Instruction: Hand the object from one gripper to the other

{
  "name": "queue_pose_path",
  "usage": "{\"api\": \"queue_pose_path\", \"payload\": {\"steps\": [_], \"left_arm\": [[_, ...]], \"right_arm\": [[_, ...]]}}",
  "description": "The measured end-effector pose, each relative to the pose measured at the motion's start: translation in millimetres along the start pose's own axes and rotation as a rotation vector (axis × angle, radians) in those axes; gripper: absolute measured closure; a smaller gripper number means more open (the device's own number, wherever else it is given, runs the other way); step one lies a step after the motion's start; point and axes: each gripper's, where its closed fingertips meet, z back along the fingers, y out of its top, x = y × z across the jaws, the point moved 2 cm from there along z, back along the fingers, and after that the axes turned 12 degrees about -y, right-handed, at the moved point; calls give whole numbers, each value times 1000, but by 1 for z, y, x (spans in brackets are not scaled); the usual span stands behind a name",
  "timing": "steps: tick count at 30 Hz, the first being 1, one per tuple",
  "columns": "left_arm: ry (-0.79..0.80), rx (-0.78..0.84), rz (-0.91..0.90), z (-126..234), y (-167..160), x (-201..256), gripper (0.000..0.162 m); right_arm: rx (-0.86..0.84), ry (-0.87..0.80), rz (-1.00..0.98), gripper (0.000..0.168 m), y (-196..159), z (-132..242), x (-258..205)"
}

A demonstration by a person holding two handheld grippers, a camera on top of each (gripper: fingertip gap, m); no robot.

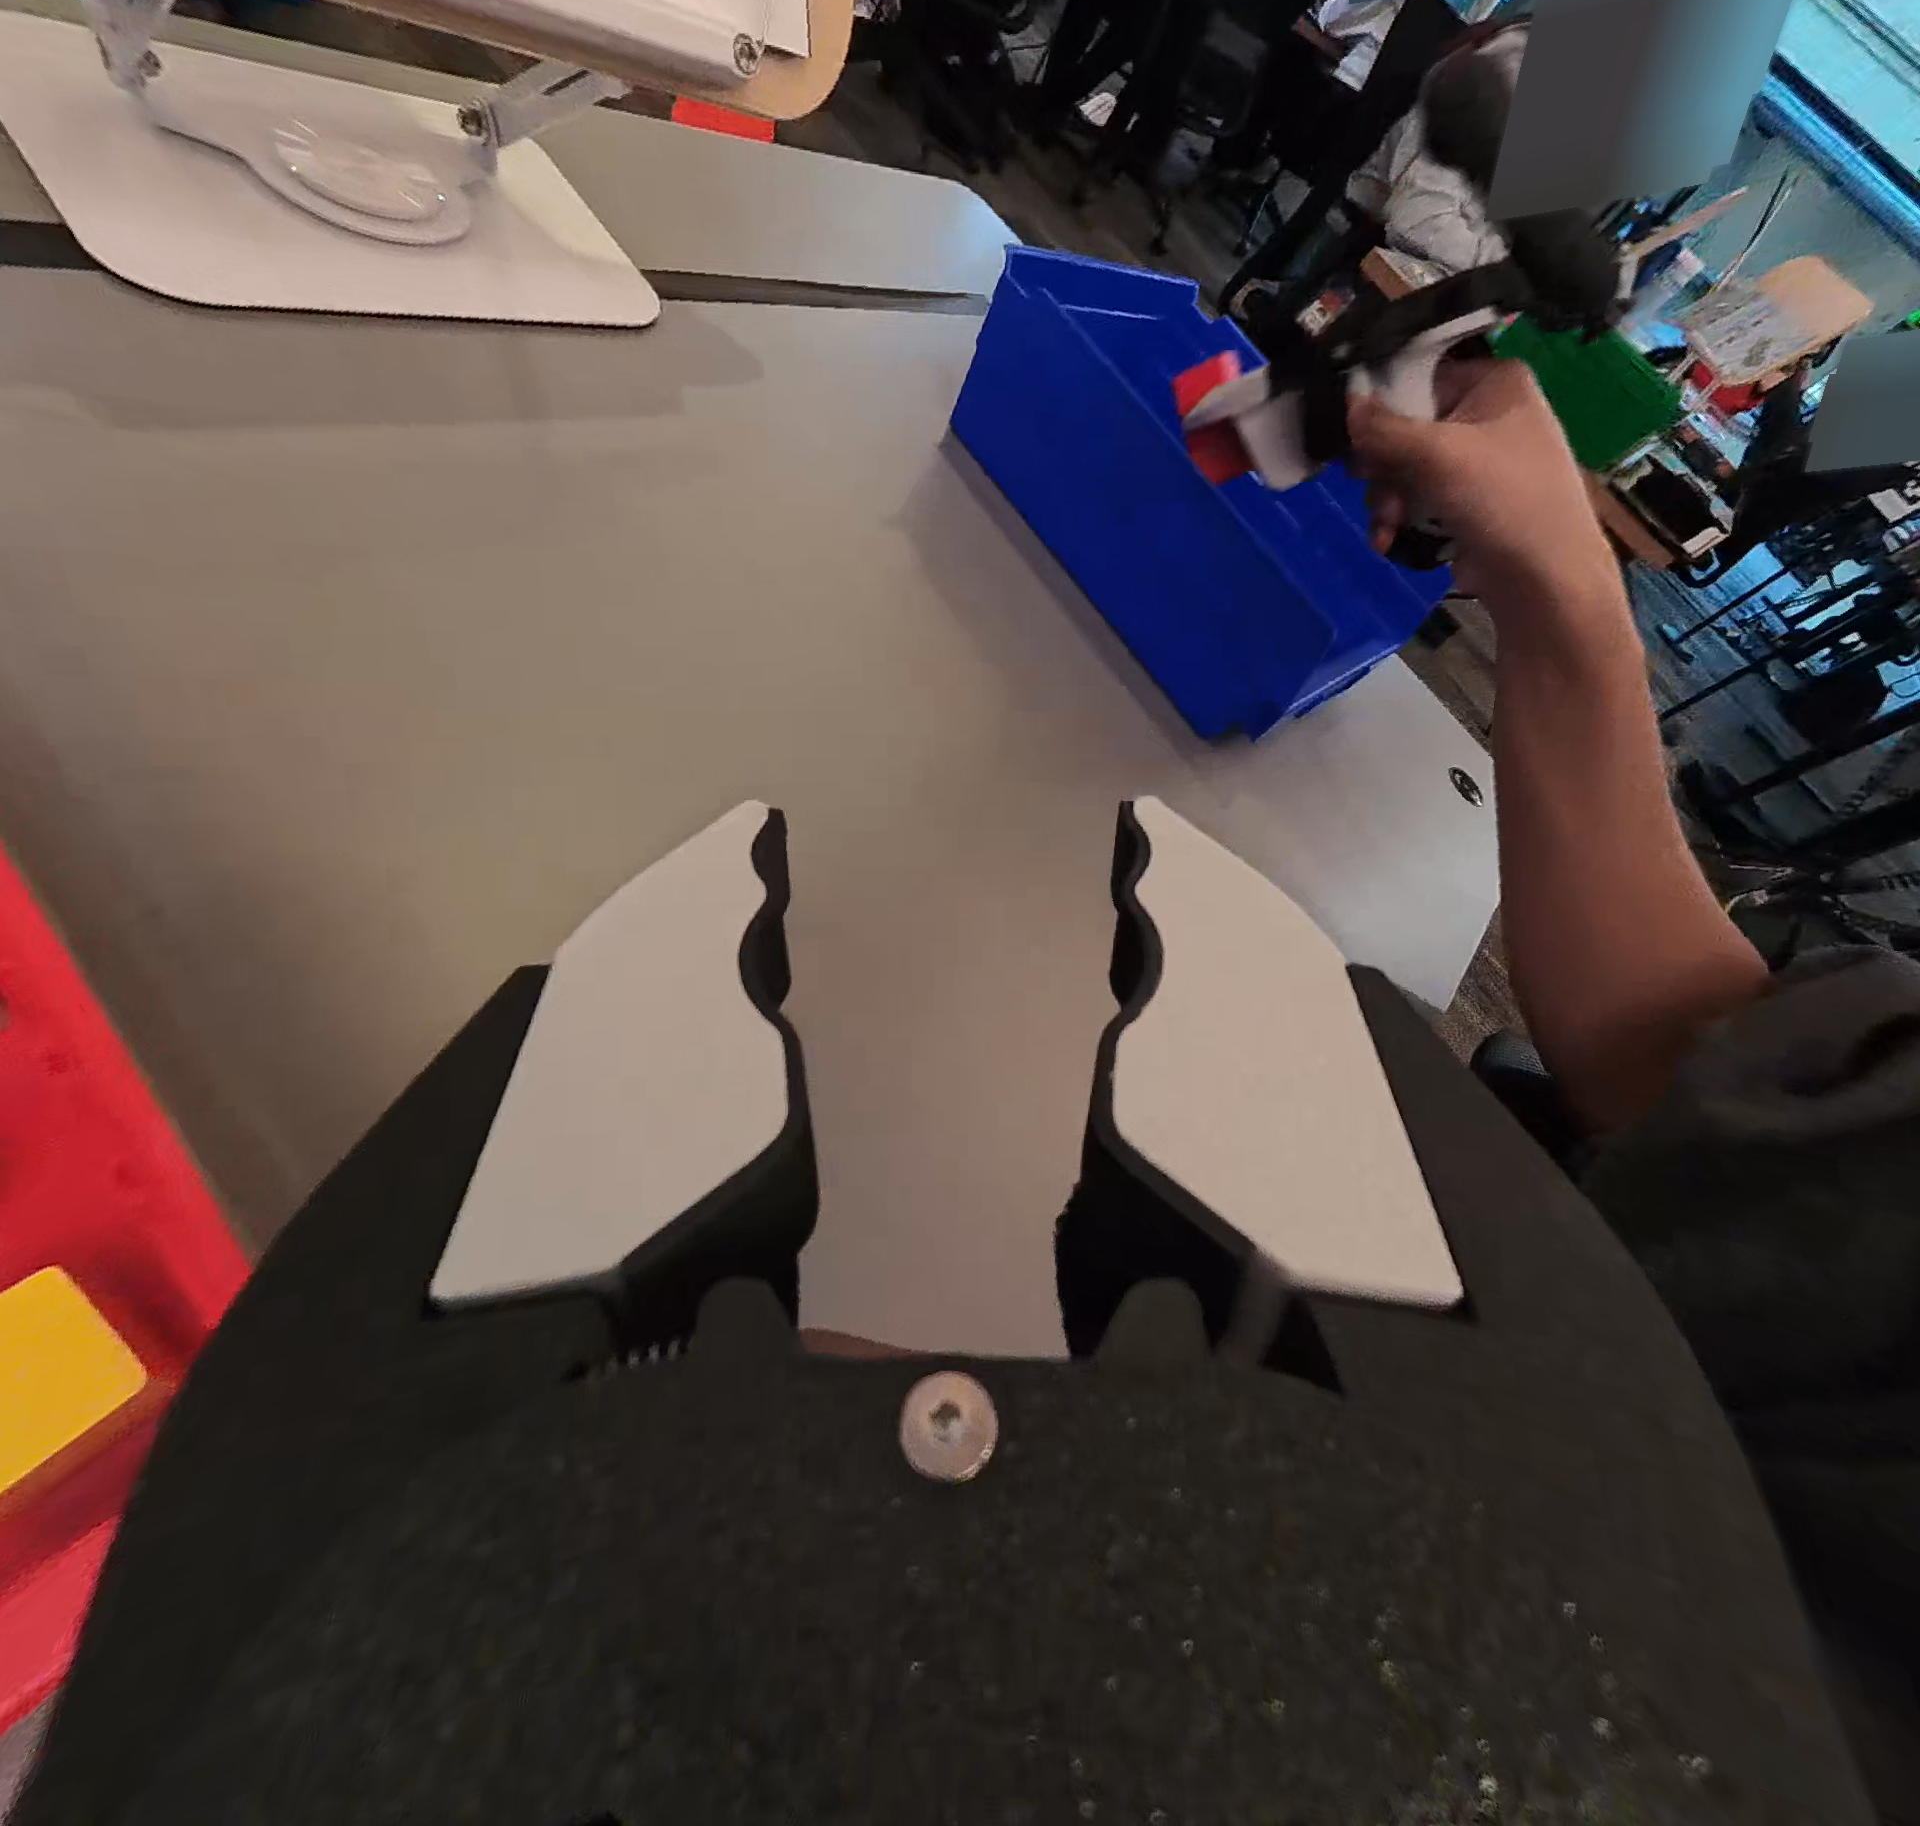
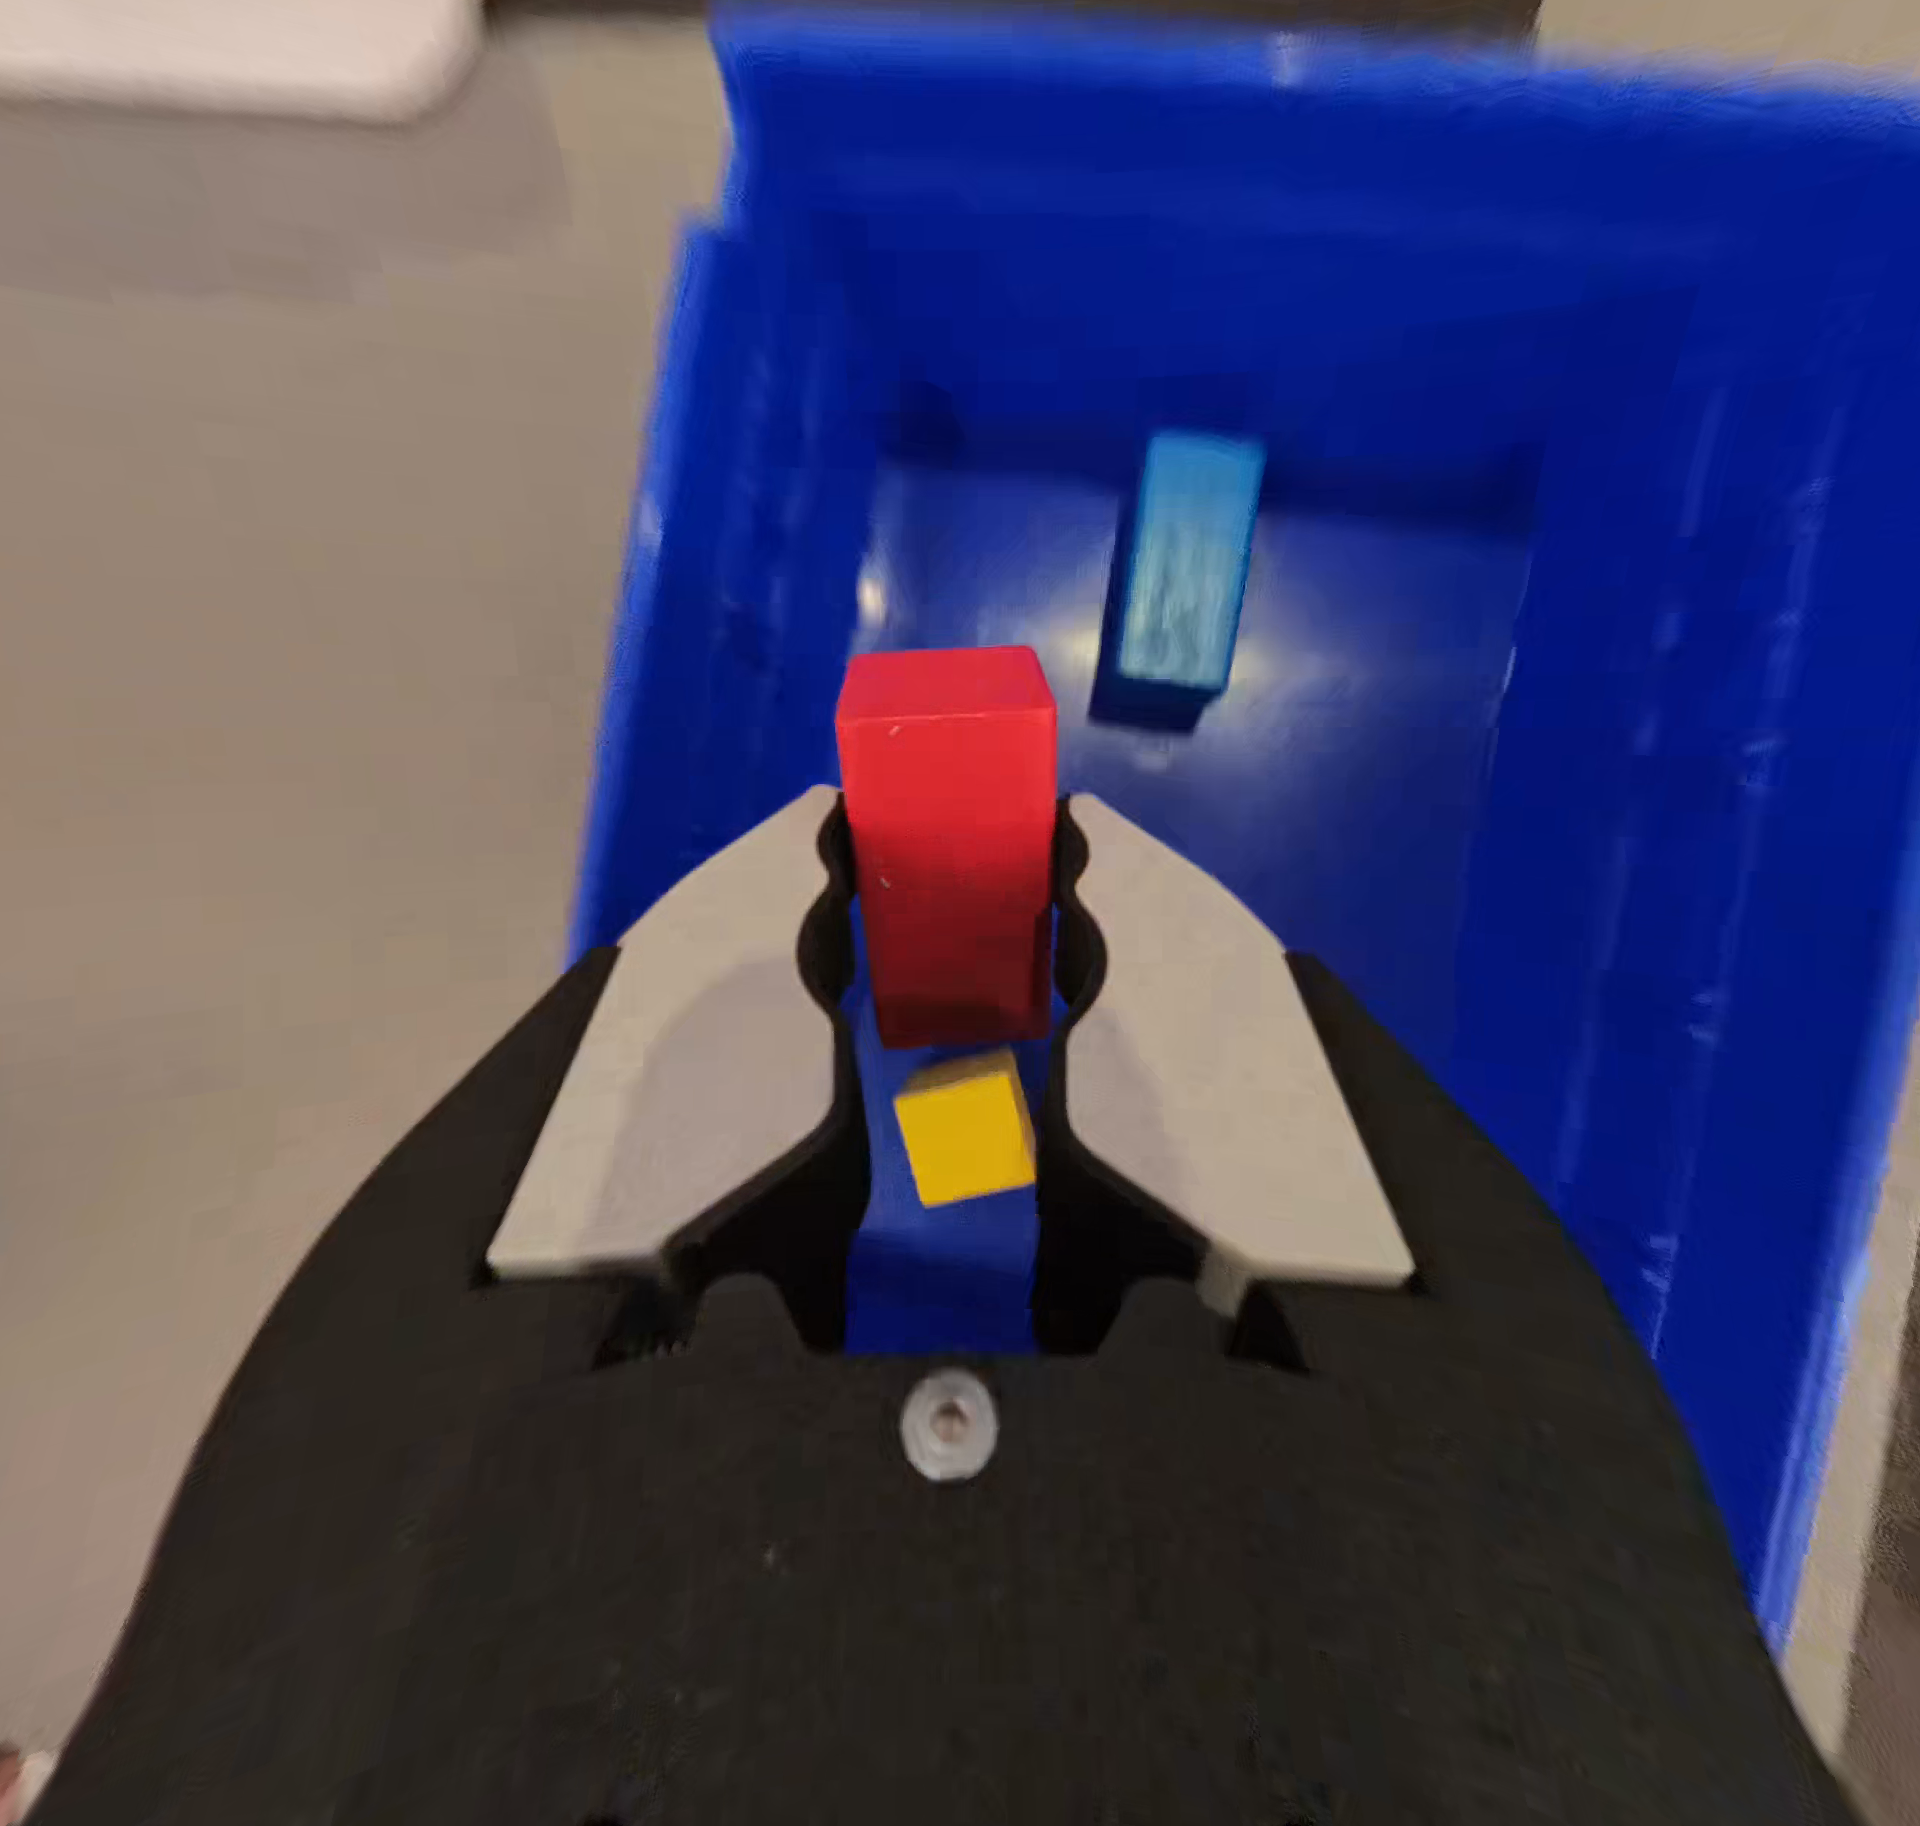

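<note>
1. While the left tongs point(image 1: 951, 820) hang over the bare grey worktop point(image 1: 520, 633), their jaws stand wide apart with nothing between them, well to the left of the blue bin point(image 1: 1143, 550).
2. Left of the bin by a long way, at the worktop's near-left edge, sits a red thing point(image 1: 94, 1101) with a yellow patch point(image 1: 52, 1361) on it; what it is cannot be told.
3. Behind and to the left of the bin stands a white stand point(image 1: 343, 218) with a flat base, carrying a tilted board with papers.
4. On the right part of the worktop lies the bin itself, an open-topped plastic box.
5. Over the bin's opening, the right tongs point(image 2: 948, 800), point(image 1: 1236, 420) are closed on a red block point(image 2: 951, 841), point(image 1: 1210, 426); the pads press its two side faces and the block juts out past the fingertips.
6. Inside the bin, on its floor, a yellow cube point(image 2: 966, 1132) shows below the red block between the fingers, and a light blue block point(image 2: 1184, 571) lies farther in, to the right of the red one.
7. Just right of the bin, a person's hand point(image 1: 1475, 488) grips the handle of the right tongs, the forearm running down to the right edge of the left wrist view.
</note>
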Motion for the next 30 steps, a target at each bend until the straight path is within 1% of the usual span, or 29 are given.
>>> {"api": "queue_pose_path", "payload": {"steps": [2, 5, 9, 14, 16, 19, 21, 22, 24, 25, 27, 29, 30], "left_arm": [[-8, -17, -2, -2, -3, 2, 103], [15, -44, -7, -4, -7, 0, 103], [14, -57, 5, -3, -7, -1, 103], [41, -55, -3, 2, -5, -8, 103], [53, -48, -5, 5, -3, -11, 103], [80, -45, -14, 13, 3, -16, 102], [120, -81, -42, 27, 16, -22, 102], [163, -98, -69, 41, 29, -27, 102], [276, -83, -136, 75, 63, -35, 101], [336, -52, -160, 93, 81, -37, 101], [417, 35, -193, 127, 110, -37, 101], [462, 70, -218, 149, 124, -39, 101], [491, 44, -229, 156, 124, -45, 99]], "right_arm": [[-128, -14, 54, 133, -13, -19, -7], [-271, 27, 65, 132, -27, -38, -24], [-395, -24, 48, 132, -41, -52, -23], [-432, -83, 53, 132, -48, -59, -13], [-452, -83, 58, 133, -52, -63, -13], [-434, -71, 57, 133, -51, -64, -13], [-405, -23, 58, 133, -49, -60, -15], [-380, 3, 41, 129, -46, -54, -15], [-275, 53, -4, 112, -31, -29, -12], [-203, 71, -25, 104, -22, -12, -9], [-37, 107, -44, 99, -6, 28, -3], [179, 155, -3, 99, 5, 65, -6], [284, 173, 31, 98, 7, 81, -10]]}}
